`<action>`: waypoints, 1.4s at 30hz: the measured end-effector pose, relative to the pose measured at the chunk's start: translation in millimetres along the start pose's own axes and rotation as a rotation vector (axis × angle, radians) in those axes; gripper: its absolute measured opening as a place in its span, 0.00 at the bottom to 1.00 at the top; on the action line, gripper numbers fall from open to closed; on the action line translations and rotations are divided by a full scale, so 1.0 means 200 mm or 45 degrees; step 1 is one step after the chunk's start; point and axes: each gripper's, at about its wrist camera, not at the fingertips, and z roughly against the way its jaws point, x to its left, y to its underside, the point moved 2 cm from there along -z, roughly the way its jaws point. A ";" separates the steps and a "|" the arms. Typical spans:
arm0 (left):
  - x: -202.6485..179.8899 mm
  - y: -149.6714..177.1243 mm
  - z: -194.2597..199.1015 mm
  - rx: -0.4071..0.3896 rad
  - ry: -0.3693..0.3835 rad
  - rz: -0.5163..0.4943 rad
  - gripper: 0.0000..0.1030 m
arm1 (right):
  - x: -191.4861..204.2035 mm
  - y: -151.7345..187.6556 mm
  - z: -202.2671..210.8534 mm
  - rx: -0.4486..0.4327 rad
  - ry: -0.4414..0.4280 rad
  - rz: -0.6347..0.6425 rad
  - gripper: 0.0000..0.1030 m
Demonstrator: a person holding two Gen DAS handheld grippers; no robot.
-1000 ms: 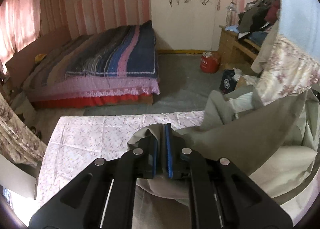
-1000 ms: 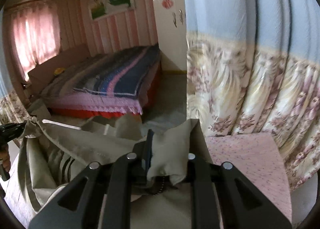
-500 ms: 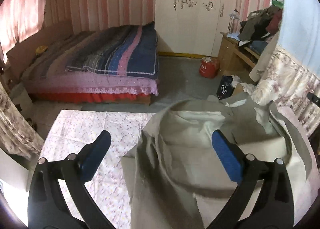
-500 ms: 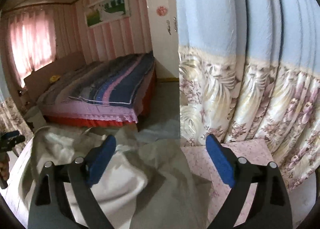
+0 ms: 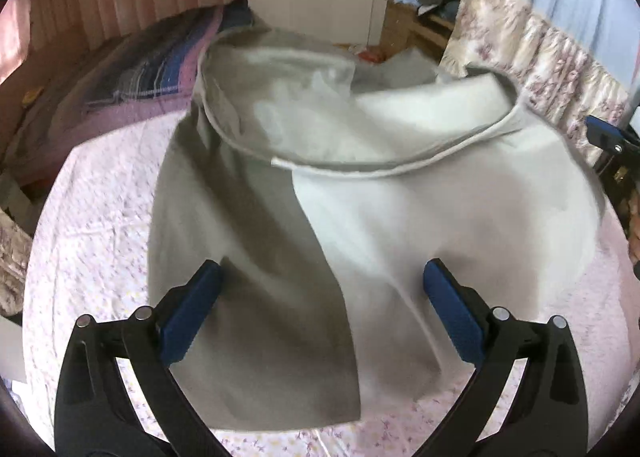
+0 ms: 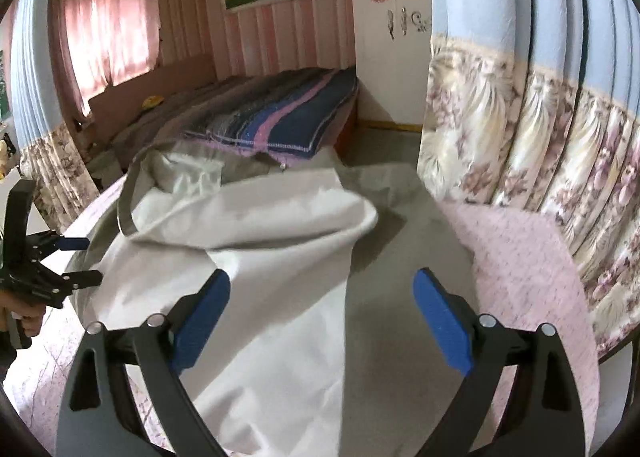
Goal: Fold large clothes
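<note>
Grey garment [image 5: 360,217]: one | grippers: left [image 5: 320,313], right [image 6: 322,313] | jaws: both spread wide, released

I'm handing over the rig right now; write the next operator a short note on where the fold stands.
Left gripper: jaws have just opened wide, holding nothing.
Right gripper: jaws have just opened, also holding nothing.
Large grey-beige garment with pale lining: released, lying in a loose heap on the pink floral sheet, its hemmed edge still puffed up.
Done: garment dropped onto the sheet.
Left: flatten it, then fold; no neat fold shows yet.
</note>
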 end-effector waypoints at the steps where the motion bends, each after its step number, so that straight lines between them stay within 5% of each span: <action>1: 0.01 -0.02 -0.02 0.002 -0.003 0.022 0.97 | 0.01 0.00 -0.02 0.013 0.007 0.006 0.90; 10: 0.05 -0.27 -0.32 0.135 -0.068 0.112 0.97 | 0.09 -0.04 -0.36 0.213 0.079 0.107 0.90; 15: 0.14 -0.41 -0.46 0.106 -0.145 0.205 0.97 | 0.06 -0.12 -0.56 0.288 0.092 0.104 0.93; 22: 0.39 -0.61 -0.59 -0.014 -0.213 0.450 0.97 | -0.12 -0.26 -0.80 0.279 0.130 -0.037 0.93; 28: 0.52 -0.75 -0.71 -0.023 -0.354 0.471 0.97 | -0.22 -0.38 -0.99 0.252 0.101 -0.095 0.94; 32: 0.65 -0.75 -0.80 0.008 -0.437 0.506 0.97 | -0.38 -0.42 -1.06 0.225 0.242 -0.183 0.94; 38: 0.77 -0.70 -0.80 0.023 -0.479 0.538 0.97 | -0.59 -0.40 -1.01 0.202 0.382 -0.308 0.94; 42: 0.79 -0.70 -0.73 -0.013 -0.462 0.496 0.96 | -0.64 -0.40 -0.85 0.137 0.362 -0.368 0.95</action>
